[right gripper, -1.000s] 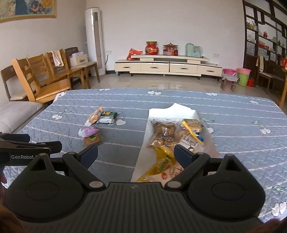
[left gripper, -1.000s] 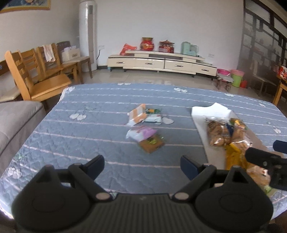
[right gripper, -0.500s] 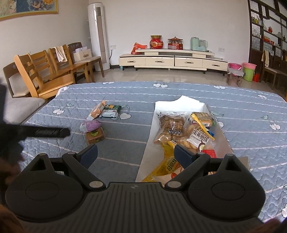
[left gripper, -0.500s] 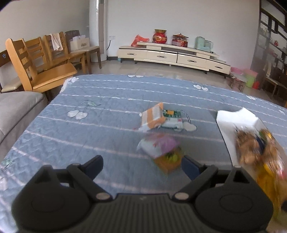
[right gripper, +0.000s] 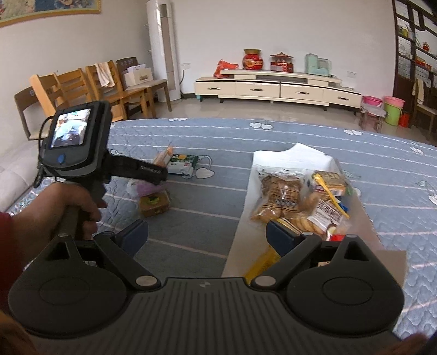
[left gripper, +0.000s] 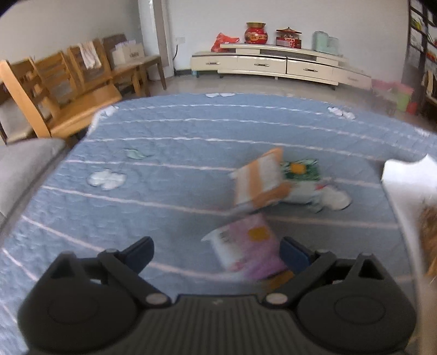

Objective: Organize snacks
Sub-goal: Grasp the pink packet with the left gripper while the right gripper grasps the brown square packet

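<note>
Left gripper, jaws opening and empty, nears a purple snack packet beside its right finger; centring first should help. Right gripper hangs apart, empty.

**A lived-in family living room**

This is a home, folks. Along the far wall runs a low cream TV cabinet with drawers, topped by a red ornamental jar and a mint-green appliance. In the corner, a tall white standing air conditioner. Down the left, a row of wooden dining chairs, one draped with a cloth. Framed picture on the wall, plastic buckets on the tiled floor, and a blue quilted cover up front.
</note>
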Demonstrator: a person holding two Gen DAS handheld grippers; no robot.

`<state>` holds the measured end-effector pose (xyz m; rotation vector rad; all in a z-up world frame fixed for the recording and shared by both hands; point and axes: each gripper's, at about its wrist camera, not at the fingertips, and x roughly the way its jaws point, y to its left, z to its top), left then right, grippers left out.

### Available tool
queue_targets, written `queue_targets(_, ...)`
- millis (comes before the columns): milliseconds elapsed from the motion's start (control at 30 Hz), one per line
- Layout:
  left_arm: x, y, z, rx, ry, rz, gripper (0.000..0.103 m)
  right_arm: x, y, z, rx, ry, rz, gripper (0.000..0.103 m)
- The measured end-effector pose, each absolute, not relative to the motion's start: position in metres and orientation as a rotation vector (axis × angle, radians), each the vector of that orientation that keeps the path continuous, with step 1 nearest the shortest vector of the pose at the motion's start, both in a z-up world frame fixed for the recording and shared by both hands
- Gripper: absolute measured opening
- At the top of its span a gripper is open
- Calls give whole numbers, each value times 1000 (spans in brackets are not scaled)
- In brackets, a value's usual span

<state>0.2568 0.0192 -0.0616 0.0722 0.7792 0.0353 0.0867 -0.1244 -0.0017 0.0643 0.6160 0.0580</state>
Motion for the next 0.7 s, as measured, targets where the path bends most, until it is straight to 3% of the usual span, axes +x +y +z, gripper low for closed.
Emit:
queue_targets(233, 233, 55, -54, 29, 734, -2, 99, 100, -117, -8, 82, 622, 89, 103)
queue_targets(467, 261, 19, -60, 43, 763, -46, 100, 106, -108, -12, 56, 636, 100, 103)
queue_targets(600, 273, 18, -75, 18, 809, -65, 59, 113, -109, -14, 45, 653, 99, 103)
queue_targets(633, 272, 21, -76, 20, 805, -69, 52, 114, -108, -15, 45, 657, 102, 103)
queue_targets(700, 268, 28, -75, 11, 798, -87, 49, 120, -106, -16, 46, 669, 117, 103)
